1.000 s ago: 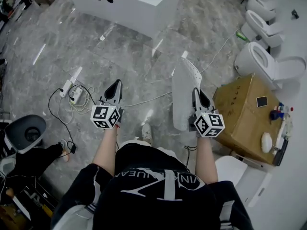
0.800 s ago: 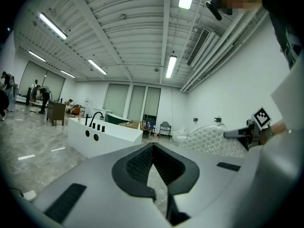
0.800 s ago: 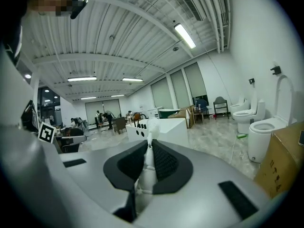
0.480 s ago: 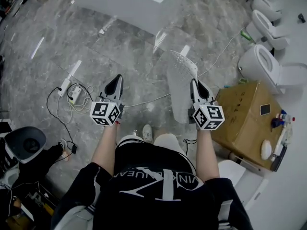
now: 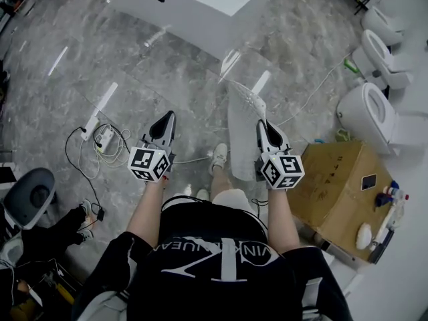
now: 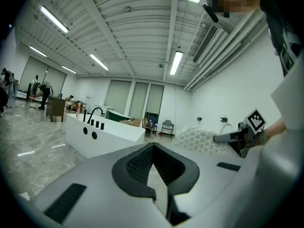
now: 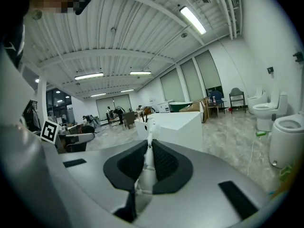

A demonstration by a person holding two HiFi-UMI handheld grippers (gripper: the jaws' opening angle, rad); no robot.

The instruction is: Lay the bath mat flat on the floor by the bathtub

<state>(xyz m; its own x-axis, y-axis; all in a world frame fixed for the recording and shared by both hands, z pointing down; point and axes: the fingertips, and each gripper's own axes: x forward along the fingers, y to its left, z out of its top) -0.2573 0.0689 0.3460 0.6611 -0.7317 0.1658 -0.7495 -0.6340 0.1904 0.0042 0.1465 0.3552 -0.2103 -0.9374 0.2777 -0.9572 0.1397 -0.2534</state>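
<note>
A white, bumpy bath mat (image 5: 241, 120) hangs edge-up in front of me, and my right gripper (image 5: 261, 128) is shut on its near edge. In the right gripper view the mat's edge (image 7: 146, 172) is pinched between the dark pads. My left gripper (image 5: 167, 118) is shut on nothing, held apart to the left of the mat at about the same height. From the left gripper view the mat (image 6: 204, 139) shows at right. The white bathtub (image 5: 194, 2) with black taps stands ahead at the top of the head view, and also in the right gripper view (image 7: 175, 125).
A cardboard box (image 5: 340, 179) with small items stands close on my right. Toilets (image 5: 371, 112) line the right wall. A power strip with cables (image 5: 100, 136) lies on the grey marble floor at left, near a chair (image 5: 30, 194). My shoe (image 5: 219, 156) is below the mat.
I have stepped forward toward the bathtub. The right gripper has carried the mat along and drifted left, closer to the left gripper. Both grippers stay shut.
</note>
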